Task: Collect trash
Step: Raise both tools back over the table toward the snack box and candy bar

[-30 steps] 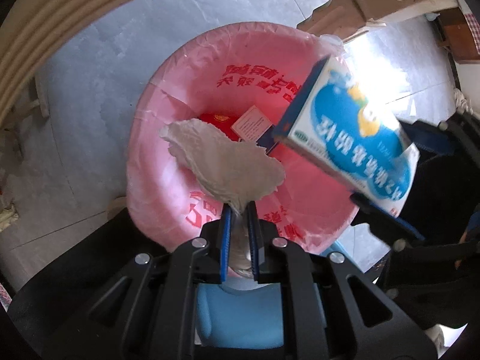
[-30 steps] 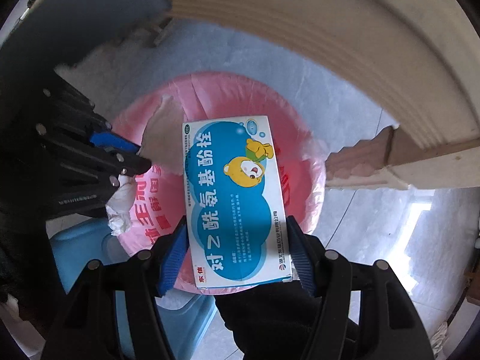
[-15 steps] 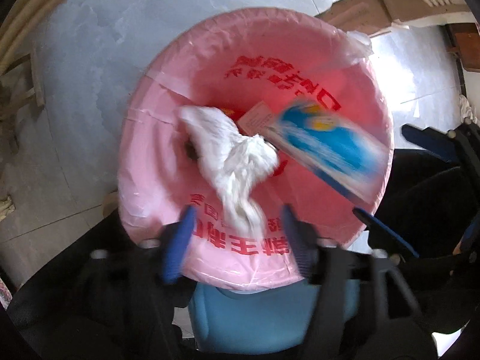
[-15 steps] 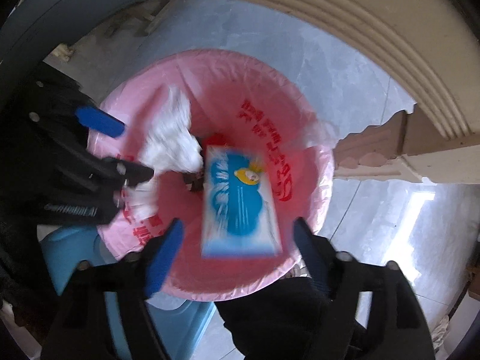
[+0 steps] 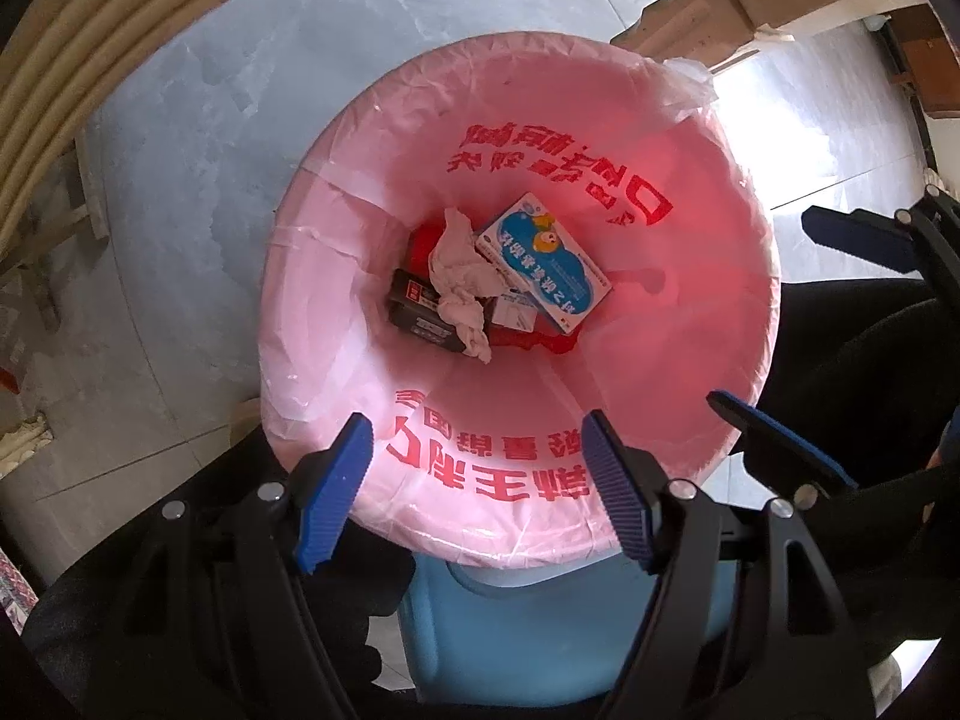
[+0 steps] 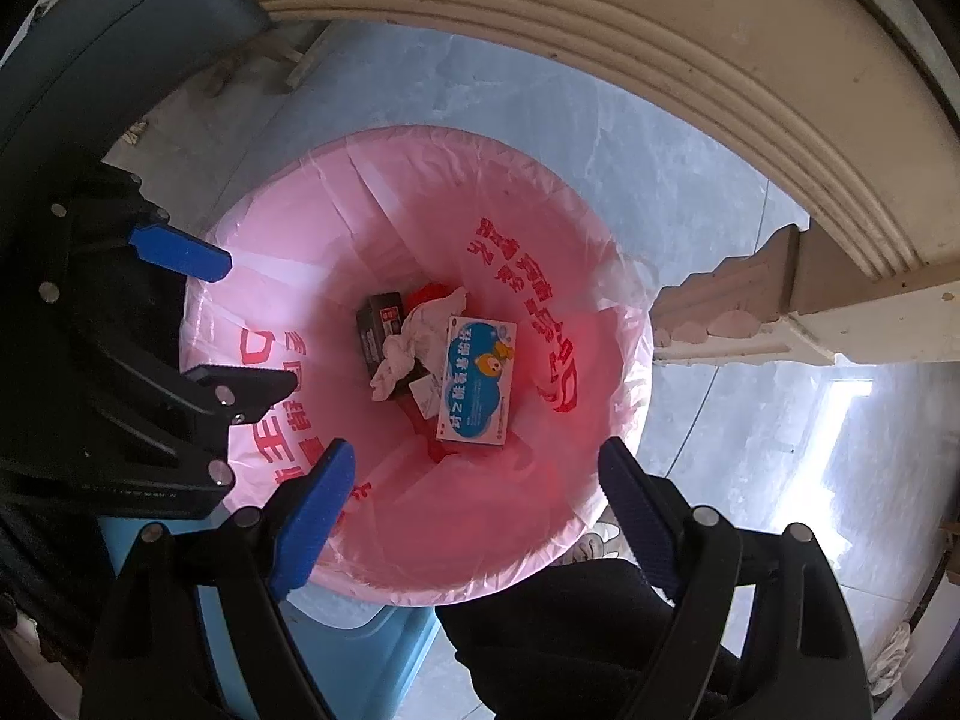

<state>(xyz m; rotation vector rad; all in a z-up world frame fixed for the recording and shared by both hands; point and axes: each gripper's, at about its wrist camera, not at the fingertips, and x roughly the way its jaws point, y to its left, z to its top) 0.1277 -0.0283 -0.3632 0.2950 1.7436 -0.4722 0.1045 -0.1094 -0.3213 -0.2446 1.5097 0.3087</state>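
Note:
A blue bin lined with a pink bag (image 5: 708, 276) (image 6: 576, 312) stands on the floor below both grippers. At its bottom lie a blue-and-white medicine box (image 5: 543, 261) (image 6: 477, 381), a crumpled white tissue (image 5: 459, 276) (image 6: 414, 339), a dark box (image 5: 420, 309) (image 6: 378, 324) and red wrapping. My left gripper (image 5: 477, 456) is open and empty above the bin's near rim; it also shows in the right wrist view (image 6: 210, 324). My right gripper (image 6: 474, 480) is open and empty above the rim; it also shows in the left wrist view (image 5: 786, 324).
A cream table edge with moulding (image 6: 660, 60) curves above the bin, and its carved leg (image 6: 750, 312) stands to the right. Grey tile floor (image 5: 210, 150) surrounds the bin. A dark sleeve (image 6: 570, 630) lies below the right gripper.
Both grippers have opened. The tissue fell from the left gripper and the medicine box from the right gripper; both now lie at the bottom of the bin.

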